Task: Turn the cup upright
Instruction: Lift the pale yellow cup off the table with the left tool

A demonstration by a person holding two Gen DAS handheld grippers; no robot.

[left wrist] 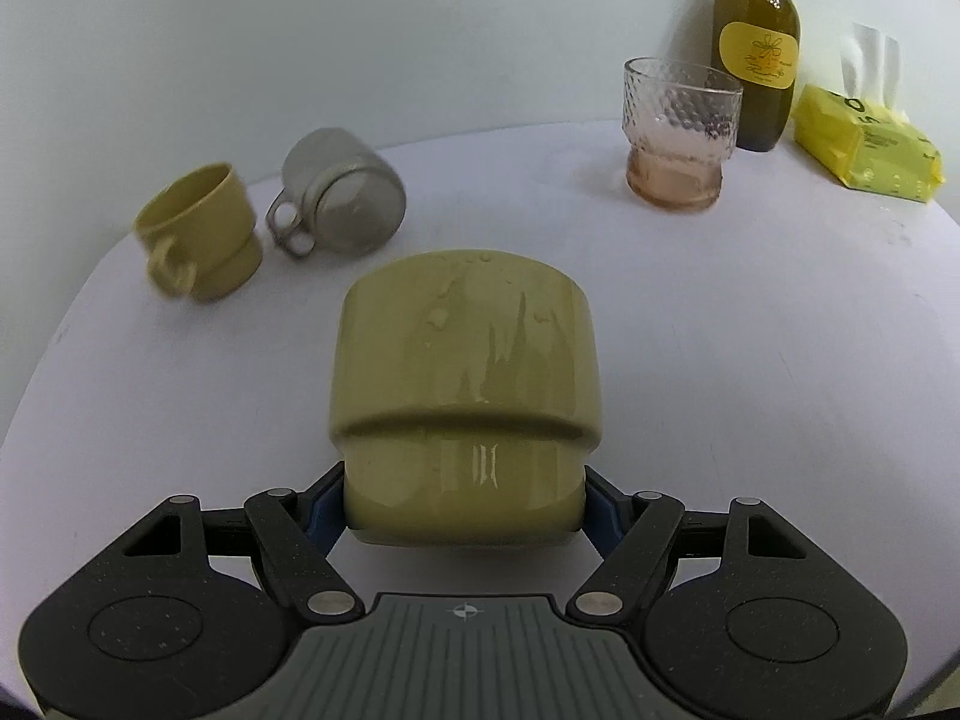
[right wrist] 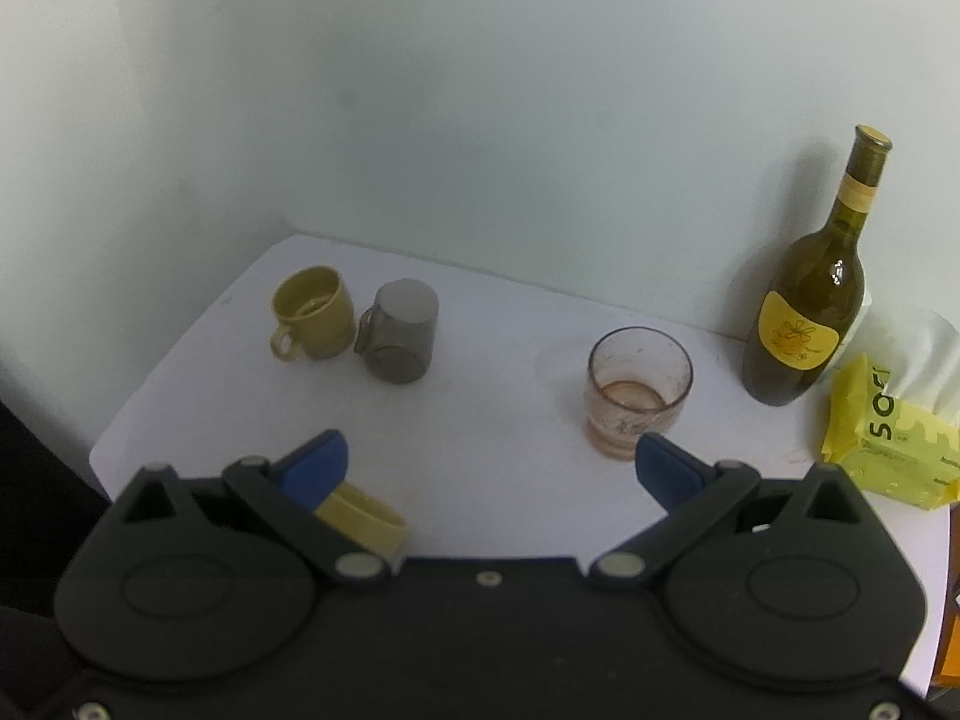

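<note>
Glossy stepped olive ceramic cup (left wrist: 465,396) sits pinched between left fingers (left wrist: 327,510); right fingers (right wrist: 315,468) spread wide, empty.

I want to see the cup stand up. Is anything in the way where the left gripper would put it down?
Nothing visible is. The left gripper grips the yellow cup by its narrow base, and the white table around it is bare. The other cups, glass and bottle stand farther back.

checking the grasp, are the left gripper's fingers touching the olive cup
Touching. In the left wrist view the blue fingers press both sides of the olive cup near its narrower end, no gap visible.
</note>
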